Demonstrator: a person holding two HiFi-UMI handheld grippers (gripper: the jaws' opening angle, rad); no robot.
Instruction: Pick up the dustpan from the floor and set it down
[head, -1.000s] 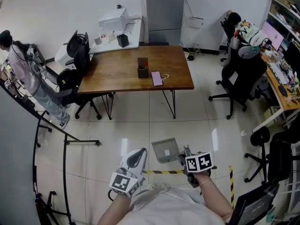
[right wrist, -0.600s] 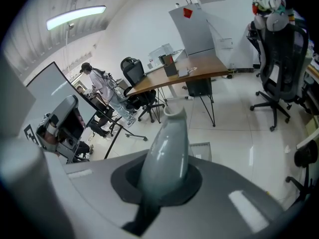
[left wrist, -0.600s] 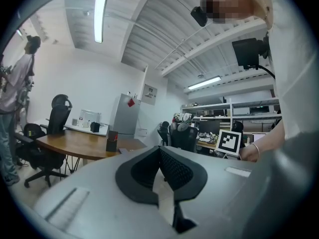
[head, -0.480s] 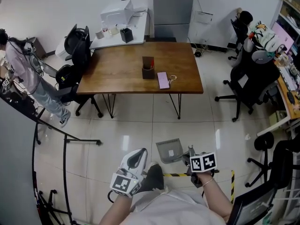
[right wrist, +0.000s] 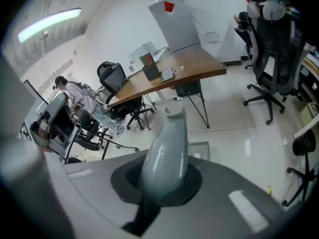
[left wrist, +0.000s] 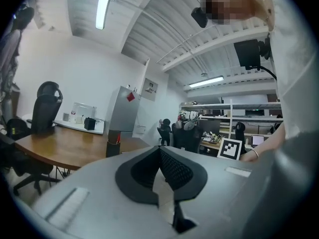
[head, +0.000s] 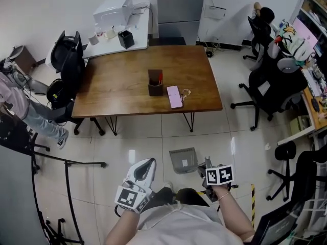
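Note:
The grey dustpan [head: 184,160] hangs over the tiled floor in front of me in the head view, its pan toward the wooden table. My right gripper [head: 207,171] is shut on its handle and points down at a slant. The right gripper view has the pale handle [right wrist: 167,143] rising out of the shut jaws [right wrist: 159,190], with the pan's edge [right wrist: 200,151] behind it. My left gripper [head: 139,179] is held level at the left, shut, with nothing in it. In the left gripper view [left wrist: 160,156] it looks across the office.
A wooden table [head: 117,86] stands ahead with a pen holder [head: 155,82] and a pink flat thing [head: 174,96]. Office chairs [head: 265,91] crowd the right side. A black rack [head: 66,172] and a person [head: 20,106] are at the left. Striped tape [head: 252,198] marks the floor.
Both grippers have gone forward toward the table, and the dustpan has travelled with the right one. The head view has swung, so the table lies closer.

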